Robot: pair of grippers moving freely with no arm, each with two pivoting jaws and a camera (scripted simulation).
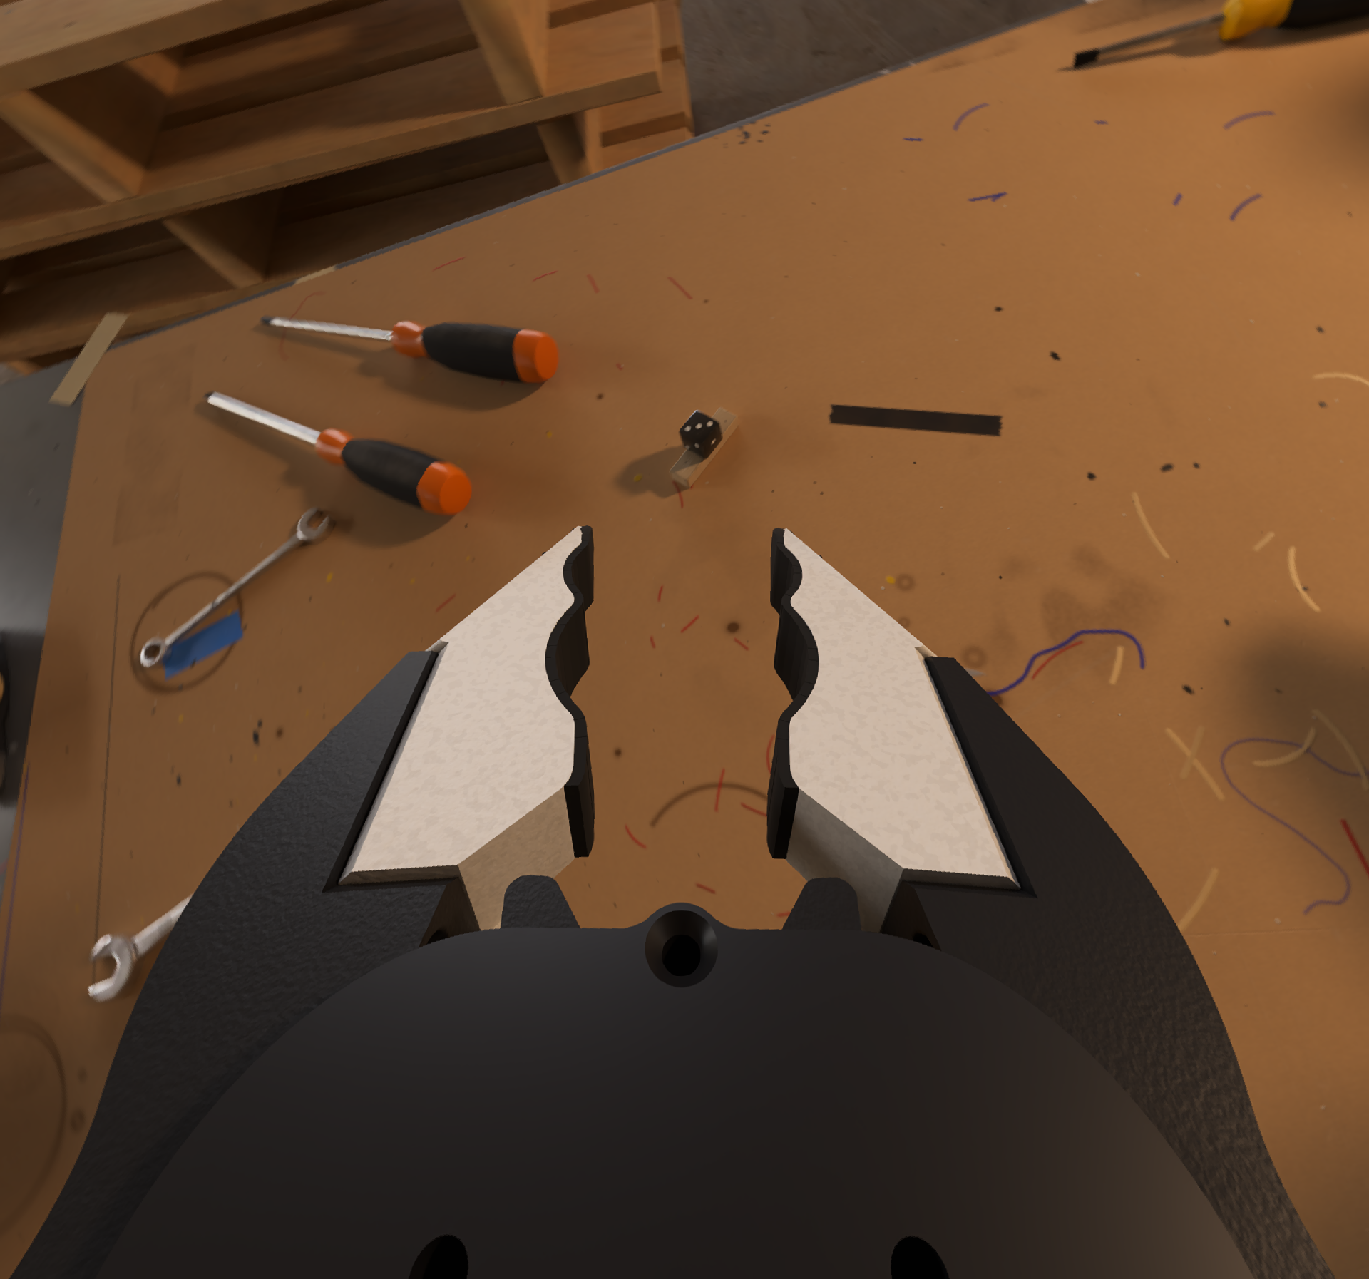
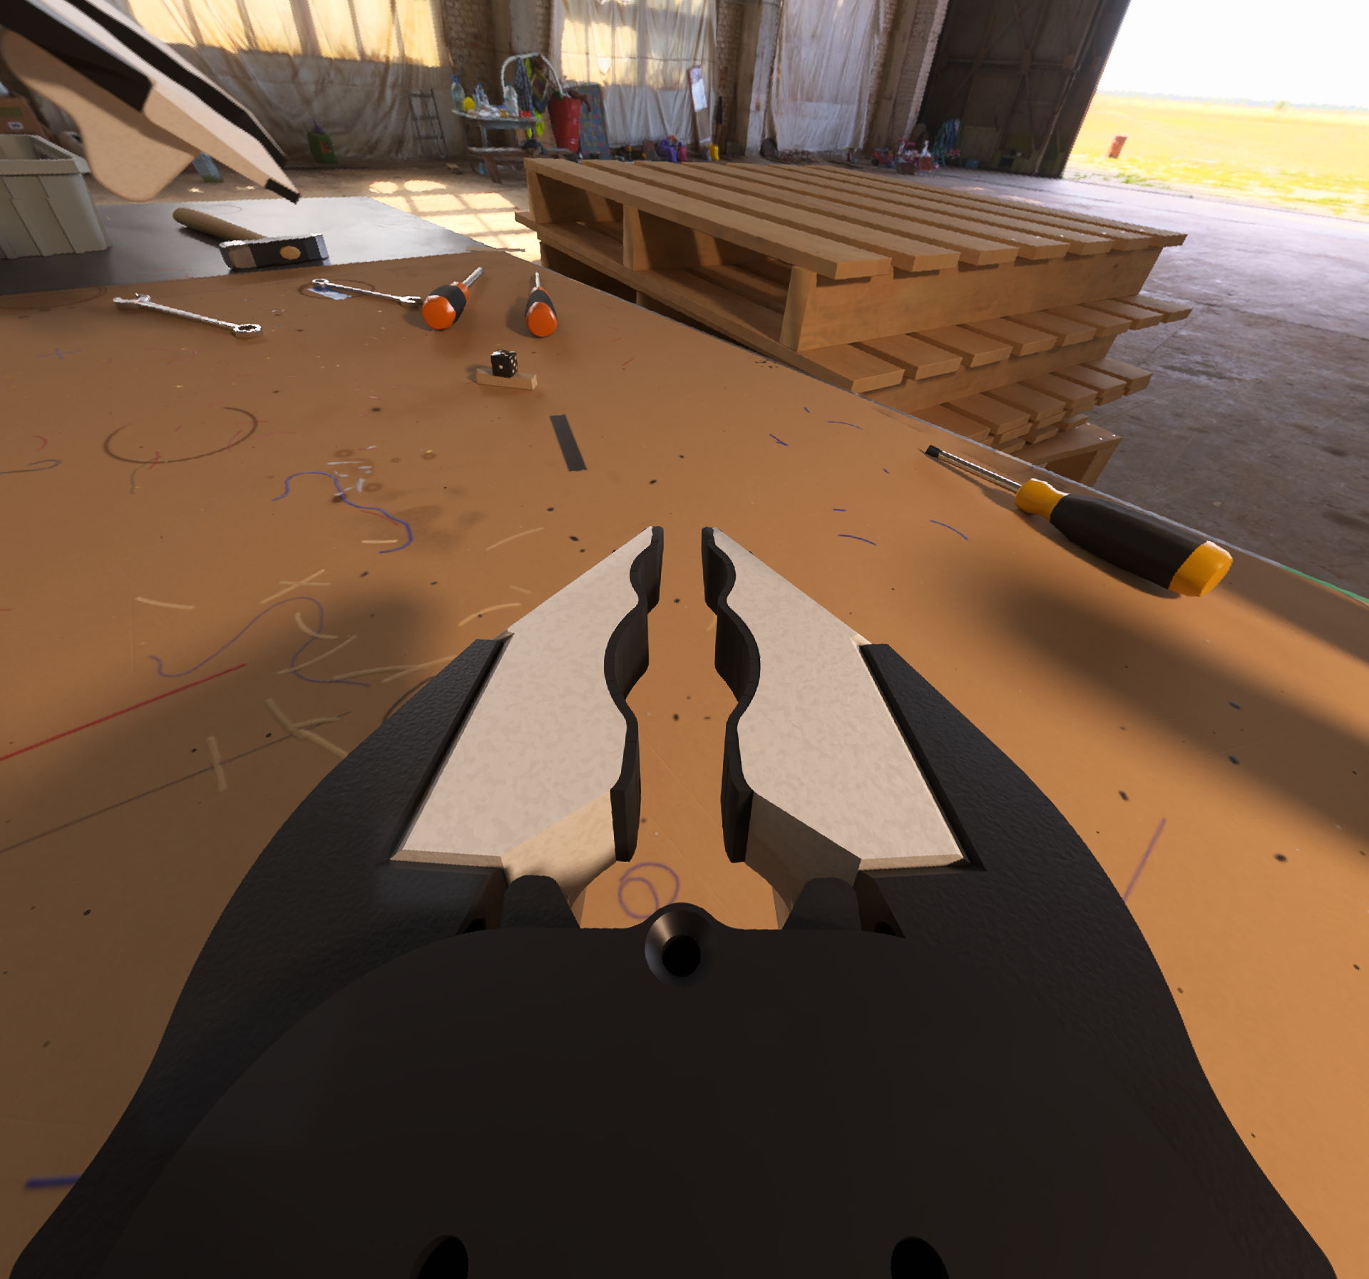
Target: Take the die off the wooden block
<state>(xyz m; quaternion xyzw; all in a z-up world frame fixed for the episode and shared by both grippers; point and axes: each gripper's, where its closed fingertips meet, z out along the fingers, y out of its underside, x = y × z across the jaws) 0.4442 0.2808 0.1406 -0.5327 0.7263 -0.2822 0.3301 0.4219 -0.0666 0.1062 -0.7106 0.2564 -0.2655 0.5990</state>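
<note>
A: At the centre of the left wrist view, a little above the fingertips, the black die sits on the small wooden block. Nothing is lifted yet, so I judge the whole task remains.

B: And the left gripper?

A: Spread wide and empty, above the workbench, the die just ahead between its tips.

B: The right wrist view?

A: There the die lies in the upper left of the frame, well apart from the right gripper, whose fingers stand narrowly parted, holding nothing.
</note>
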